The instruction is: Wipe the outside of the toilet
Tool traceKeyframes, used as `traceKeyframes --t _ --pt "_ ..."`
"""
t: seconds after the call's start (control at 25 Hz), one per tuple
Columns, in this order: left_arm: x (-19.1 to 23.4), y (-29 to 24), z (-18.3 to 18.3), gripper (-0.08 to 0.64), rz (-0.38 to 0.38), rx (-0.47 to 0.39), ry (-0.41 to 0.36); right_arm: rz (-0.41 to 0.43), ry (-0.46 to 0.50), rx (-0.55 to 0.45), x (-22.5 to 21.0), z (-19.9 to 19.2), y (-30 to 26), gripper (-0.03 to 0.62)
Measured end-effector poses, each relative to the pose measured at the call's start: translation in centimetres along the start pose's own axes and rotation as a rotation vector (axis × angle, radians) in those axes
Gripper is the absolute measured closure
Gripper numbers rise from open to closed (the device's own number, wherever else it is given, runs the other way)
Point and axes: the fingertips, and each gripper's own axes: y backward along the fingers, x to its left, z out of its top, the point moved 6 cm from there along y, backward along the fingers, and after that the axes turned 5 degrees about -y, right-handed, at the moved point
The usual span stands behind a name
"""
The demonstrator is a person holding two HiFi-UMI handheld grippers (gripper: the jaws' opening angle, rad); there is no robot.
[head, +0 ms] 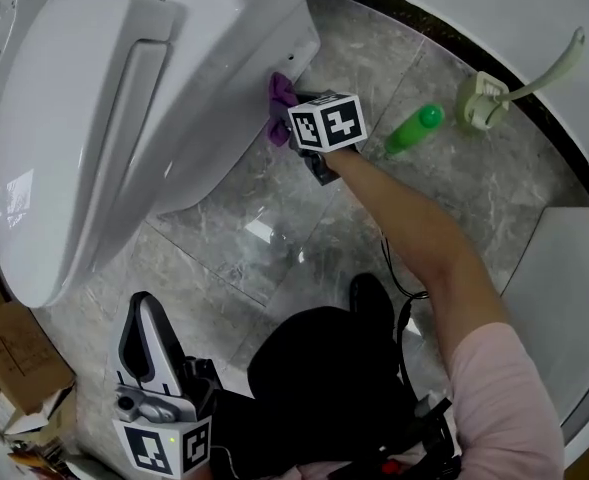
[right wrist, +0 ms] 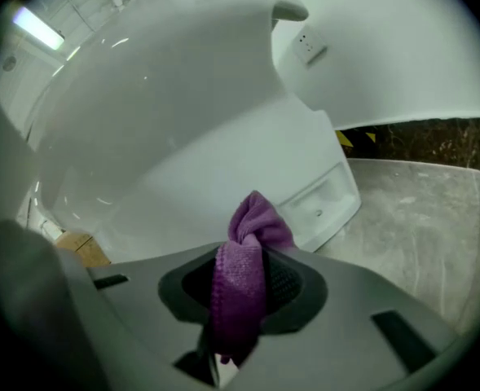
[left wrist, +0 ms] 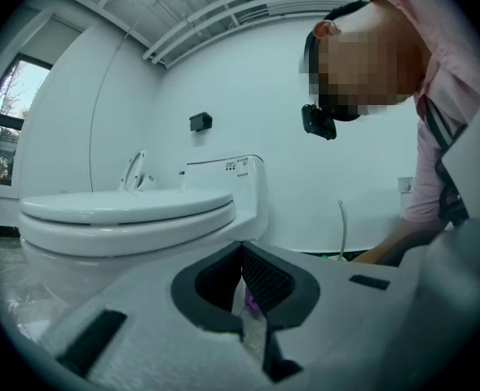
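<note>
Toilet wipe — cloth against the base

Toilet, white with its lid down, fills the upper left of the grey marble floor. Right gripper reaches to the toilet's outer side near the rear base, jaws pinching a purple cloth that touches the porcelain. Left gripper hangs low by the floor's near left edge — jaws pressed together on nothing. Green bottle sits just beside a brush holder near the far wall.

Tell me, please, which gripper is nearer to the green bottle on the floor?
Right. The right gripper, holding a purple cloth at the toilet, is just beside the green bottle. The left gripper is far away, in the head view's bottom left corner.
</note>
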Motion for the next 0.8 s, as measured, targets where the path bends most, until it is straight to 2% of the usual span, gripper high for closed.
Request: traceKeyframes --t 0.28,0.6,0.8 --pt "0.4 -1.0 -0.2 0.552 0.006 0.027 -0.011 -0.086 -0.058 -0.032 -3.1 1.7 -2.2 0.505" --pt "1.3 -0.5 -1.3 0.552 0.028 0.056 -0.015 -0.06 -0.059 -0.015 -2.7 1.1 -4.1 0.506" --pt "1.3 -0.3 -1.6 0.552 0.035 0.057 -0.014 -0.05 -0.025 0.015 -2.1 0.7 -4.2 0.508"
